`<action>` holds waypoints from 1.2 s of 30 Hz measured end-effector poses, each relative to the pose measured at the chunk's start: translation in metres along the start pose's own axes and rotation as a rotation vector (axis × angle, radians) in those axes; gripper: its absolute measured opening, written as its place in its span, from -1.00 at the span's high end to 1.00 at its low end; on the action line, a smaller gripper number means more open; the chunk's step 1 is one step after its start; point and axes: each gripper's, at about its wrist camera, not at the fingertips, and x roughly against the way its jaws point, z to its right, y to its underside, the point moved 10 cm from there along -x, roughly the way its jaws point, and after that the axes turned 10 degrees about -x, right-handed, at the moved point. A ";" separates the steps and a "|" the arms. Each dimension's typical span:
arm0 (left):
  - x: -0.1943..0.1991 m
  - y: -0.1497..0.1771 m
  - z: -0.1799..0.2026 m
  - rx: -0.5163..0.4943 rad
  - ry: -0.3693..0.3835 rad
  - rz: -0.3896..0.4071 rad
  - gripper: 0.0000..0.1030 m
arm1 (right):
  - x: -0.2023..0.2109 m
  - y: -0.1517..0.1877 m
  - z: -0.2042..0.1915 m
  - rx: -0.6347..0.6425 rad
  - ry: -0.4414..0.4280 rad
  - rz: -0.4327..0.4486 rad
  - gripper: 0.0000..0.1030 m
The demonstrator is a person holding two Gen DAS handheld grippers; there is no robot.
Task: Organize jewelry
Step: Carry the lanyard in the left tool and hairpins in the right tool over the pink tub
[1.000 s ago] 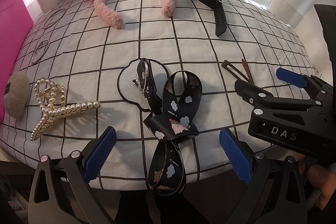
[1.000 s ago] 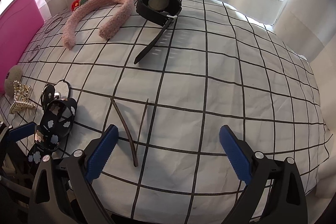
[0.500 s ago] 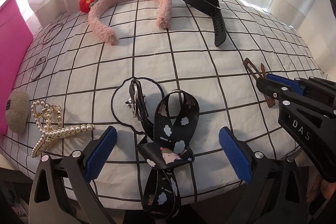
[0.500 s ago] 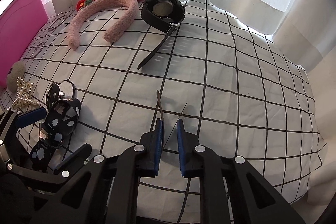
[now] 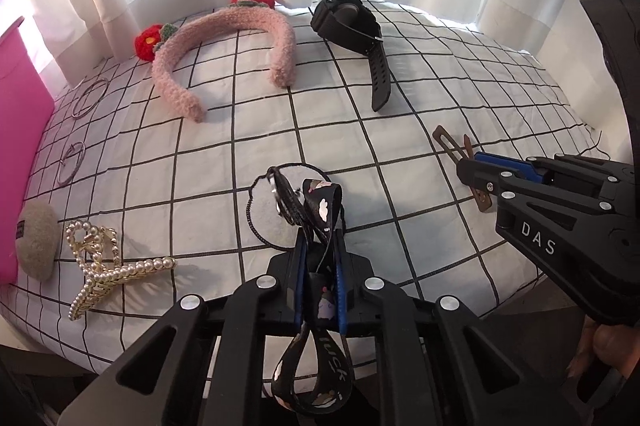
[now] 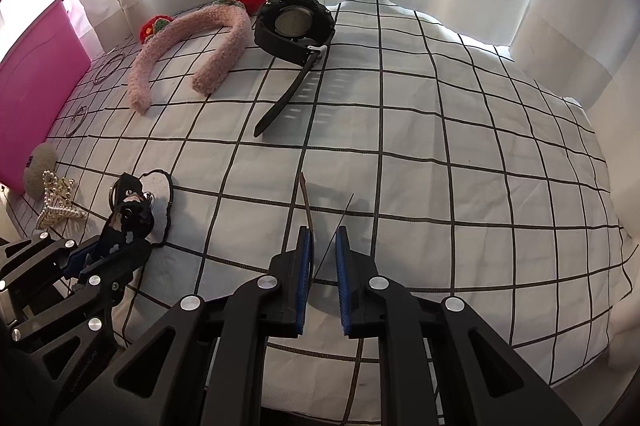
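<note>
lanyard (image 5: 320, 210) between left gripper (image 5: 319, 278) pads

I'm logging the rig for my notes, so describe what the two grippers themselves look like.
Both are matte black plastic with angular, cut-out linkage arms and round silver pivot bolts. Each finger carries a ribbed blue pad. The right gripper bears white "DAS" lettering on its side. The left gripper looks identical. No cables show.

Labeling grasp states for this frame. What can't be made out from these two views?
- Left wrist: the black strap section inside the left gripper is hidden by its fingers.
- Right wrist: whether the right gripper actually pinches the brown hair clip; contact is hidden.
- Both: pink box contents, cut off by the edge.
</note>
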 end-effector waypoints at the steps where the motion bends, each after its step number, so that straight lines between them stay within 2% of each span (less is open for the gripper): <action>1: 0.003 -0.002 -0.002 0.002 -0.001 0.008 0.77 | 0.000 0.000 0.001 -0.005 -0.001 0.001 0.76; 11: 0.038 -0.028 -0.027 0.029 -0.024 0.087 0.77 | 0.019 -0.009 -0.010 -0.017 -0.010 0.039 0.76; 20: 0.076 -0.054 -0.060 0.051 -0.065 0.162 0.77 | 0.054 -0.033 -0.042 0.008 -0.022 0.102 0.76; 27: 0.119 -0.070 -0.103 0.085 -0.104 0.234 0.77 | 0.084 -0.060 -0.088 0.058 -0.053 0.157 0.76; 36: 0.183 -0.074 -0.185 0.157 -0.182 0.325 0.77 | 0.121 -0.105 -0.177 0.168 -0.127 0.257 0.76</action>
